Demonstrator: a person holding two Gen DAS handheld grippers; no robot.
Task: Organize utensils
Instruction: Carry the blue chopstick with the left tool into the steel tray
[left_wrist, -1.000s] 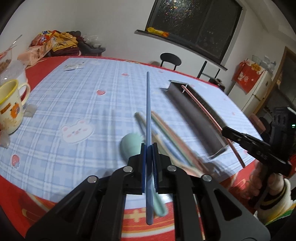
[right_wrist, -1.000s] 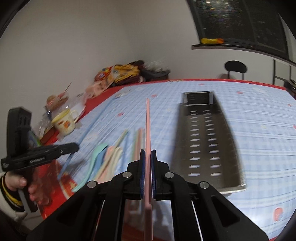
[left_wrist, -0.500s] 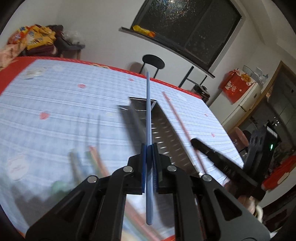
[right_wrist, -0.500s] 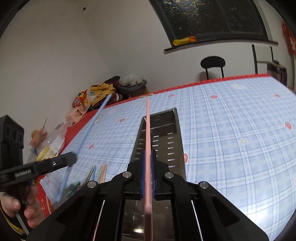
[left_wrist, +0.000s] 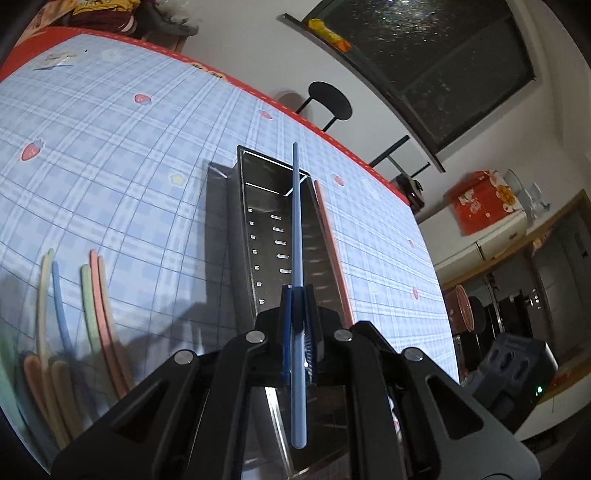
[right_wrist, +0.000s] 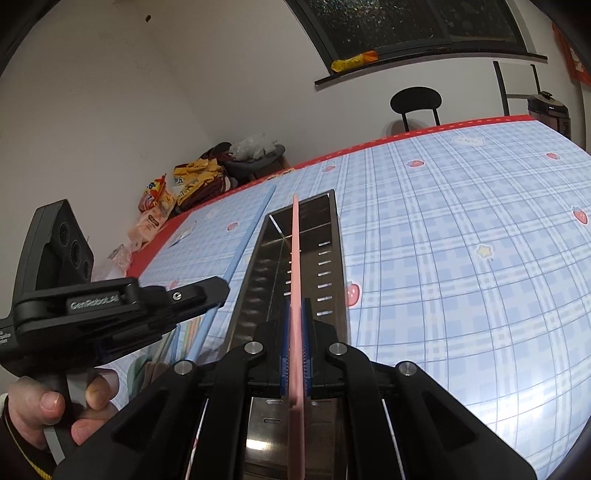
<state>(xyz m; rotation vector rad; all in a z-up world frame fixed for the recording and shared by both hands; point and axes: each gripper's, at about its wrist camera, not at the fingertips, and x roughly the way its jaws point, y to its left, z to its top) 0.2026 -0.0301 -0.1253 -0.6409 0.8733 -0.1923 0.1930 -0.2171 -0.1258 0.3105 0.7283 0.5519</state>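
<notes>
While both grippers hang over the perforated steel tray (left_wrist: 266, 236) on the blue checked tablecloth (left_wrist: 110, 155), the left gripper (left_wrist: 297, 295) is clamped tight on a blue utensil handle (left_wrist: 297, 229) pointing to twelve o'clock along the tray. The right gripper (right_wrist: 295, 310) pinches a pink utensil handle (right_wrist: 294, 258) the same way. More pastel utensils (left_wrist: 92, 295) lie on the cloth at nine o'clock from the tray, well apart from it.
</notes>
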